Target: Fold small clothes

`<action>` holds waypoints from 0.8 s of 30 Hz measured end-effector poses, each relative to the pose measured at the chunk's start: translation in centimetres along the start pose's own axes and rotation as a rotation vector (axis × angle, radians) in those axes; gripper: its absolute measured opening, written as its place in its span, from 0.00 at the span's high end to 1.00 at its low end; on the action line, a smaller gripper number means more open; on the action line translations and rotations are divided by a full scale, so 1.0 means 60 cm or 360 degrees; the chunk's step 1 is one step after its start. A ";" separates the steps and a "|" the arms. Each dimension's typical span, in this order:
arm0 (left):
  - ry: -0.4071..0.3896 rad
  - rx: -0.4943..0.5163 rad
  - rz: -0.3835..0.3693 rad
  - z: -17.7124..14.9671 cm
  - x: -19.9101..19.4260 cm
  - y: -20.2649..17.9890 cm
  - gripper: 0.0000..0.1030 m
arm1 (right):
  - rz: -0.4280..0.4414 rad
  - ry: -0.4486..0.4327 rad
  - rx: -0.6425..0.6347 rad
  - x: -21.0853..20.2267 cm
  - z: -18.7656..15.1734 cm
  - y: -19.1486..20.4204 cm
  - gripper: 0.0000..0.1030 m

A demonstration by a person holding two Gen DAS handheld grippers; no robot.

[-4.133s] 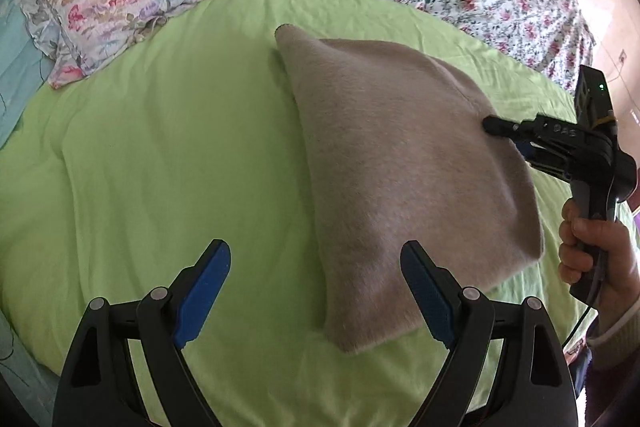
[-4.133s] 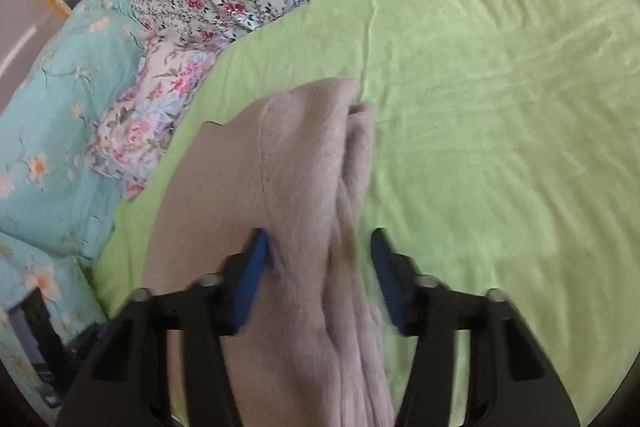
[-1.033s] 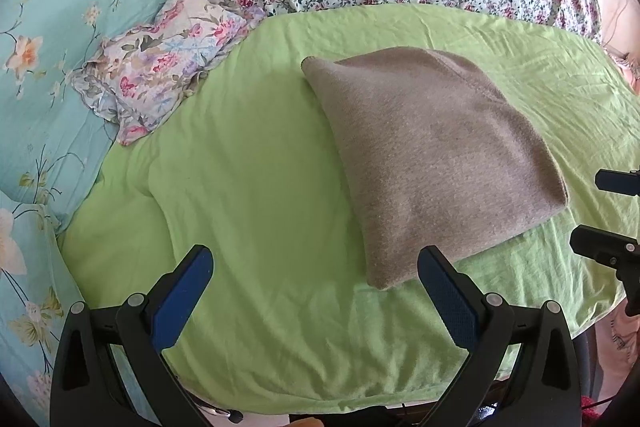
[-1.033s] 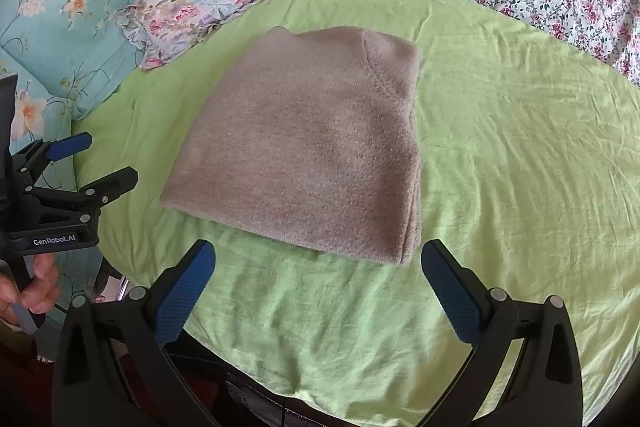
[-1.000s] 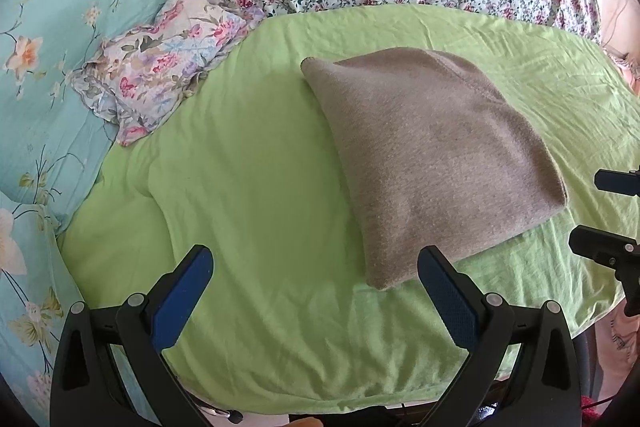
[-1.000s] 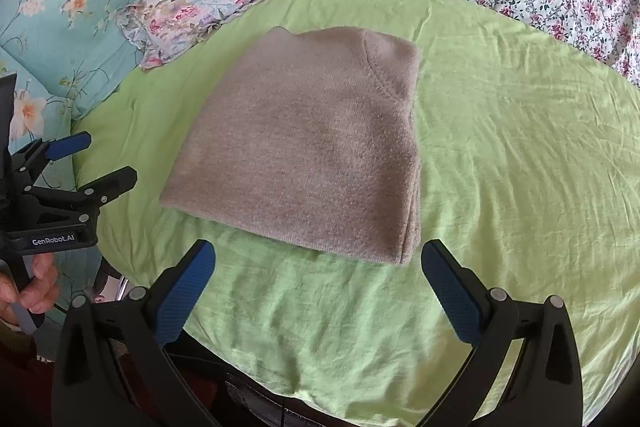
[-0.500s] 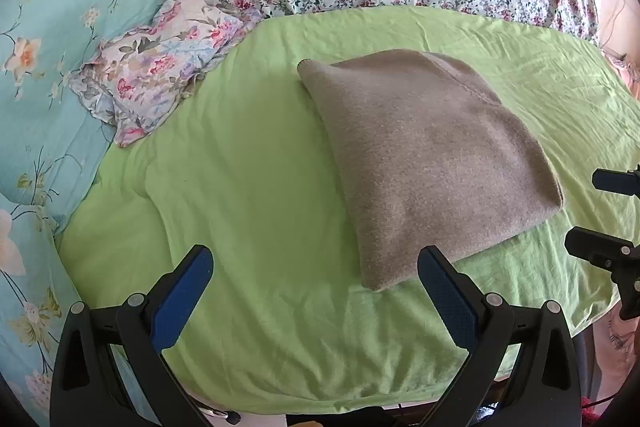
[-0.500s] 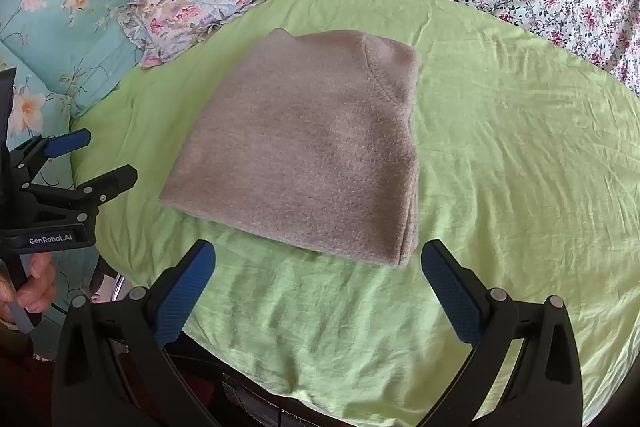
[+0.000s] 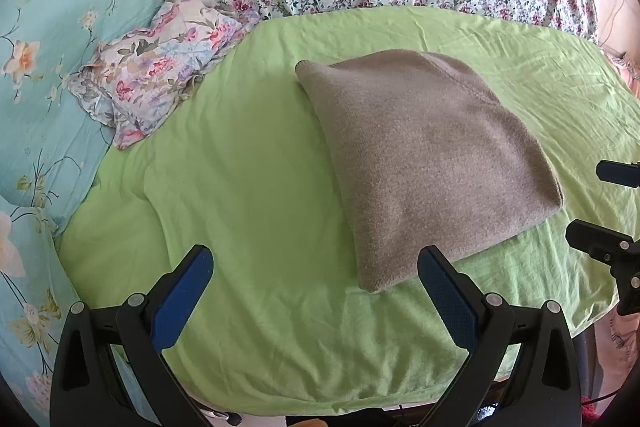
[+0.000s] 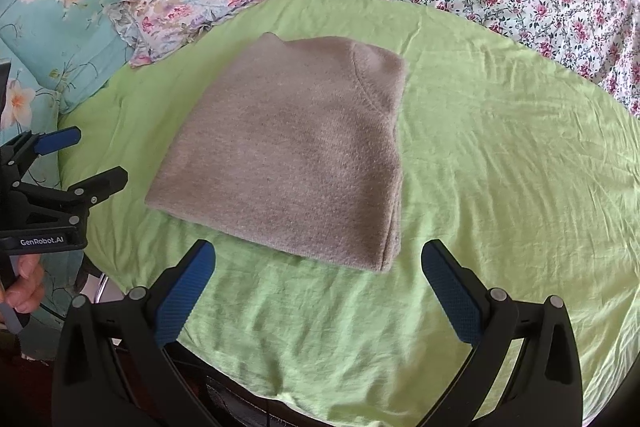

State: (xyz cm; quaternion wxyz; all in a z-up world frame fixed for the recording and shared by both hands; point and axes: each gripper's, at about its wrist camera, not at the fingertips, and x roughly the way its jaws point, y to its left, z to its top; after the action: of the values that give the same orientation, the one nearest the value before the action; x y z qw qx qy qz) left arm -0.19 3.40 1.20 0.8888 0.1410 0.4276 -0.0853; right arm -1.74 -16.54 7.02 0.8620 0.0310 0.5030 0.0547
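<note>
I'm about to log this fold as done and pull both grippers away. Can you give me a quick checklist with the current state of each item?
1. Left gripper open and empty: ok.
2. Right gripper open and empty: ok.
3. Grey sweater folded into one compact block, no sleeve sticking out: ok.
4. Sweater lying wholly on the green sheet, clear of the floral pillow: ok.
5. Neither gripper touching the sweater: ok, both sit short of its near edge.
6. Layers underneath lying flat: cannot tell, only the top face and stacked edges at the near right corner show.
</note>
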 end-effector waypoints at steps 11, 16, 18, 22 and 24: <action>-0.0001 0.0004 0.0003 -0.001 0.001 0.000 0.01 | -0.0016 -0.0009 -0.0004 -0.001 0.000 -0.003 0.00; -0.0007 0.0012 -0.0001 -0.001 0.001 -0.001 0.01 | -0.0023 -0.0021 -0.0002 -0.004 0.001 0.001 0.00; -0.0011 0.0016 -0.0004 0.001 0.001 -0.001 0.01 | -0.0027 -0.0021 -0.0006 -0.004 0.002 0.001 0.00; -0.0017 0.0022 -0.0006 0.004 -0.001 -0.004 0.01 | -0.0026 -0.0023 -0.0005 -0.004 0.003 0.006 0.00; -0.0021 0.0022 -0.0004 0.007 -0.001 -0.003 0.01 | -0.0026 -0.0026 -0.0015 -0.005 0.005 0.007 0.00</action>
State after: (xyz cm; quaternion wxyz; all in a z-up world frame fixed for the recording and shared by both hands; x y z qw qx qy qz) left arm 0.01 3.09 1.45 0.8905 0.1460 0.4214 -0.0903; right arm -1.65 -16.15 7.46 0.8666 0.0234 0.4960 0.0497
